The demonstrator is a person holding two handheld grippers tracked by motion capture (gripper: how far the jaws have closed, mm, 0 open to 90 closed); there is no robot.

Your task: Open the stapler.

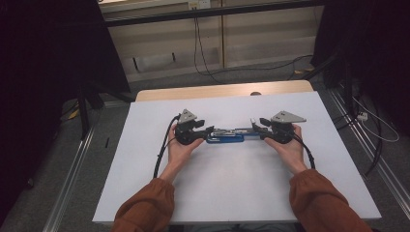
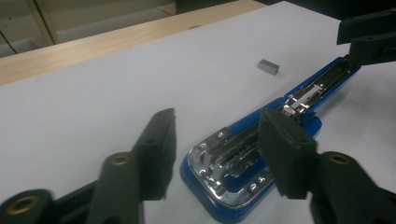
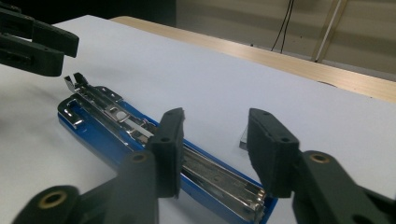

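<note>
A blue stapler (image 1: pixel 227 137) lies swung open and flat in the middle of the white table (image 1: pixel 217 183), its metal staple channel facing up. My left gripper (image 1: pixel 209 130) is at its left end and my right gripper (image 1: pixel 257 127) at its right end, facing each other. In the left gripper view the jaws of the left gripper (image 2: pixel 217 126) stand open astride the stapler's (image 2: pixel 233 158) rounded end. The right gripper (image 3: pixel 217 119) is likewise open over the stapler's (image 3: pixel 107 116) other end. A small grey block of staples (image 2: pixel 268 66) lies on the table beside the stapler, half hidden behind a jaw in the right gripper view.
The white sheet leaves a wooden strip (image 1: pixel 217 90) bare along the table's far edge. Beyond it are a pale wall panel and hanging cables (image 1: pixel 198 48). Dark curtains flank both sides, and floor rails (image 1: pixel 72 169) run along the table.
</note>
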